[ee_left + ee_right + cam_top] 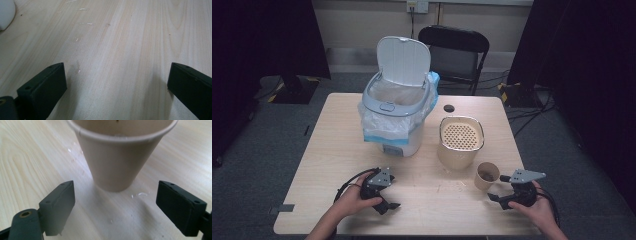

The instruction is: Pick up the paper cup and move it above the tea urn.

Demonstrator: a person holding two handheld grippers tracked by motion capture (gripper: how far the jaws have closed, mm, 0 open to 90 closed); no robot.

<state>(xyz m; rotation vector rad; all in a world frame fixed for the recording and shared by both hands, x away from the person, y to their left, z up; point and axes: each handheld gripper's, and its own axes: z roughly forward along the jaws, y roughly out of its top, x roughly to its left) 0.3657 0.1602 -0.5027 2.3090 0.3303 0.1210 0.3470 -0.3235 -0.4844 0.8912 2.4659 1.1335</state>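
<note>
I have the right claw (503,198) low near the counter's (327,150) near right corner, its jaws spread wide with nothing between them, aimed at the paper cup (486,175). In the right gripper view the cup (120,157) stands upright just ahead of the jaws, still clear of both pads, with small white flecks scattered on the wood around its base. From above I can see something dark in the bottom of the cup. The left claw (387,204) rests near the near edge on the left side, also standing open over bare wood, holding nothing.

I judge this to be the approach to a grasp on the cup. The next move calls for easing the right claw forward until the cup's wall sits between the pads, then closing gently; thin paper will buckle if squeezed hard. Beyond it stand the beige strainer bin (461,140) and the open white trash can (397,110) with its bag, the likely places to empty it.
</note>
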